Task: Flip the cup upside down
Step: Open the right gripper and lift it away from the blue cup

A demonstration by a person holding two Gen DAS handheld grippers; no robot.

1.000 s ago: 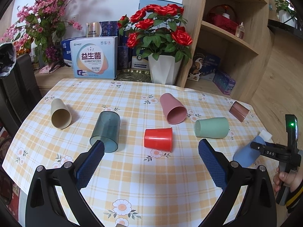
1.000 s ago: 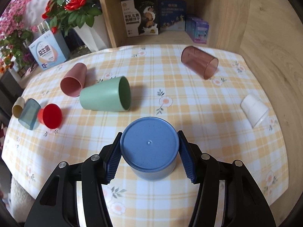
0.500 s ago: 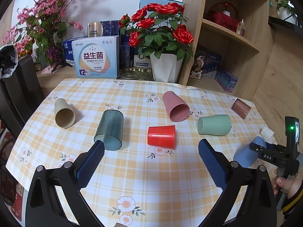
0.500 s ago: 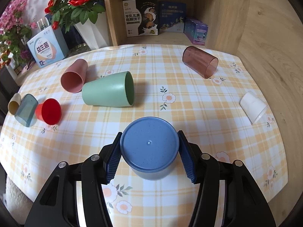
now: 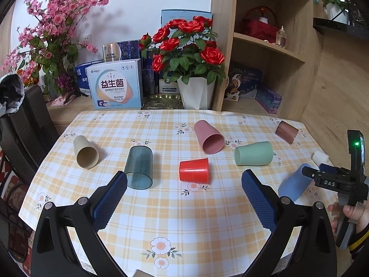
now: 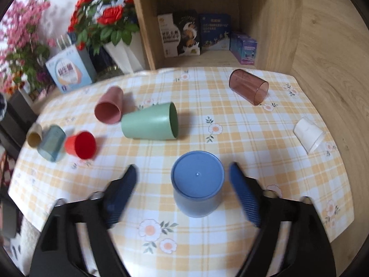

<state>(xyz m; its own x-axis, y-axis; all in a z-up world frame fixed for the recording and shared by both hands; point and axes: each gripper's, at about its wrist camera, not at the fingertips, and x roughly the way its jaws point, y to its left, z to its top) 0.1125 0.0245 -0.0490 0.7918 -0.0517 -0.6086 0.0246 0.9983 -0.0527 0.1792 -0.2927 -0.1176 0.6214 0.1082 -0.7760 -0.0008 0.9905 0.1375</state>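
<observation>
A blue cup [image 6: 197, 182] stands upside down on the checked tablecloth, base up. My right gripper [image 6: 184, 184] is open around it, its fingers apart from the cup's sides. In the left wrist view the blue cup [image 5: 294, 182] shows at the right with the right gripper [image 5: 322, 172] at it. My left gripper [image 5: 183, 185] is open and empty above the table's near part, in front of a red cup [image 5: 194, 170] lying on its side.
Several cups lie on their sides: green [image 6: 150, 123], pink [image 6: 108, 108], red [image 6: 81, 145], teal clear [image 6: 50, 143], beige [image 5: 85, 152], brown clear [image 6: 249, 86], white [image 6: 309, 135]. A rose pot [image 5: 196, 92], boxes and a wooden shelf stand behind the table.
My right gripper has opened and let go of the blue cup, which now stands base up on the table. The left gripper has pulled back slightly.
</observation>
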